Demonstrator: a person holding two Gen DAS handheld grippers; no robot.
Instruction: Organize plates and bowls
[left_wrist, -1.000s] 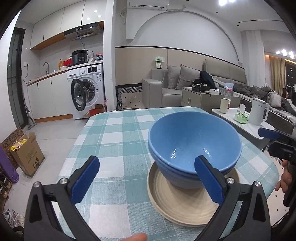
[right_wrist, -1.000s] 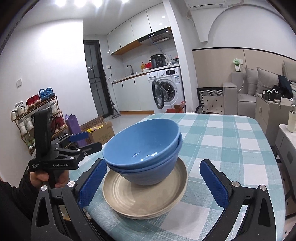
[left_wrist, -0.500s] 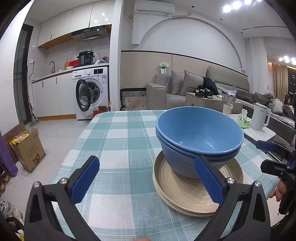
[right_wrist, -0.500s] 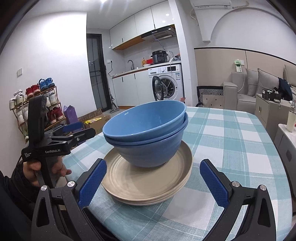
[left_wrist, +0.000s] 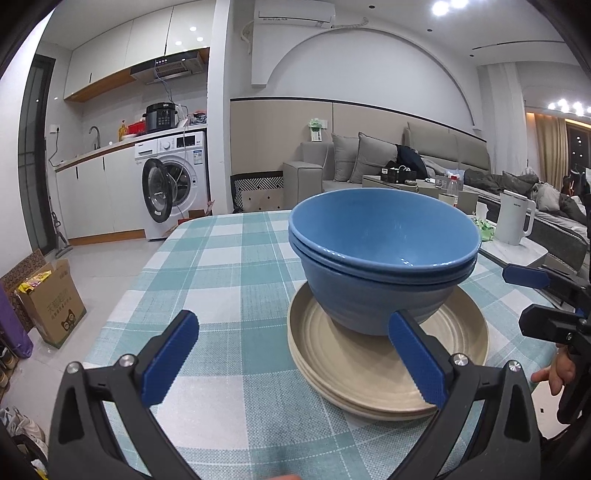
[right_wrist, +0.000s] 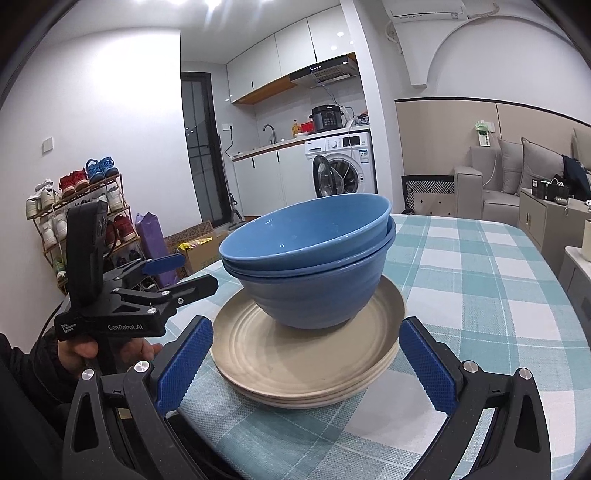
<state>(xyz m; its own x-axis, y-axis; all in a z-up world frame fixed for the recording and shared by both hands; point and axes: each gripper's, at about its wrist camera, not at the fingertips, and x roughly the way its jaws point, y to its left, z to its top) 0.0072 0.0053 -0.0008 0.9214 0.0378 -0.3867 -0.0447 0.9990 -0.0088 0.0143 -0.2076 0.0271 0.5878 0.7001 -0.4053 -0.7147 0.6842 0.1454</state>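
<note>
Two blue bowls (left_wrist: 384, 258), nested one inside the other, stood upright on a stack of beige plates (left_wrist: 388, 365); in the right wrist view the bowls (right_wrist: 314, 266) sat toward the far side of the plates (right_wrist: 306, 354), leaving the near ridged plate surface bare. The plate stack showed several rims at its near edge, the exact count not clear. The stack rested on a table covered by a teal-and-white checked cloth (left_wrist: 229, 280), near the table's edge closest to the person. The left gripper (left_wrist: 291, 360) was spread wide and held nothing; its blue pads (left_wrist: 168, 356) stood apart, the right-hand pad overlapping the plates in view, contact not determinable. In the right wrist view the left gripper (right_wrist: 170, 275) appeared at the left beside the table, held in a hand (right_wrist: 85, 350) with a dark sleeve. The right gripper (right_wrist: 306, 363) was likewise spread wide and empty, its pads (right_wrist: 184, 360) flanking the near rim of the plates, just beside them; touching could not be told. In the left wrist view the right gripper (left_wrist: 532, 295) appeared at the right edge, fingers parted, a hand (left_wrist: 554, 371) below it. Background: a washing machine (left_wrist: 173, 184) with its door open, a cardboard box (left_wrist: 51, 302) on the floor, a grey sofa (left_wrist: 354, 162), a white kettle (left_wrist: 513, 218) on a side table, and a shoe rack (right_wrist: 74, 218).
</note>
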